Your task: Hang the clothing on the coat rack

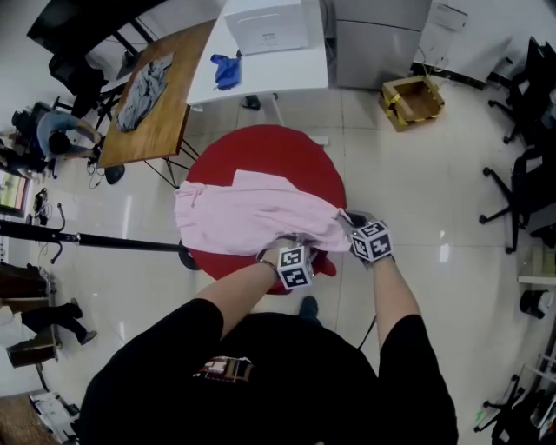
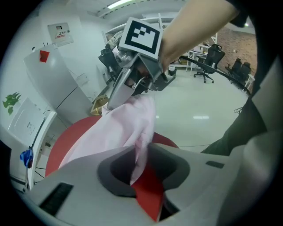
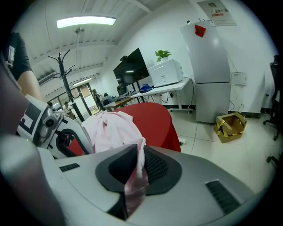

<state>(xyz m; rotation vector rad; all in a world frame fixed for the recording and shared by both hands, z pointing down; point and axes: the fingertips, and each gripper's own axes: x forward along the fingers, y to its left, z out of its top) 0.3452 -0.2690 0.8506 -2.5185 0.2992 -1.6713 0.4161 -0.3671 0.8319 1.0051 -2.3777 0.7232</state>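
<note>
A pink garment [image 1: 252,217] lies spread over a round red table [image 1: 278,152]. My right gripper [image 1: 346,219] is at the garment's near right corner, shut on a fold of the pink cloth [image 3: 112,130] that is pinched between its jaws [image 3: 135,170]. My left gripper [image 1: 291,245] sits at the near edge just to the left. In the left gripper view its jaws [image 2: 143,172] stand a little apart, with a strip of the pink cloth [image 2: 124,128] hanging between them and red table showing through the gap. The black coat rack [image 1: 87,241] stands to the left of the table [image 3: 66,84].
A wooden table [image 1: 161,130] with a grey cloth [image 1: 143,91] and a white table [image 1: 304,74] with a printer [image 1: 265,26] and a blue cloth [image 1: 228,69] stand beyond. A cardboard box [image 1: 413,100] is on the floor at the back right. Office chairs [image 1: 521,174] line the right side.
</note>
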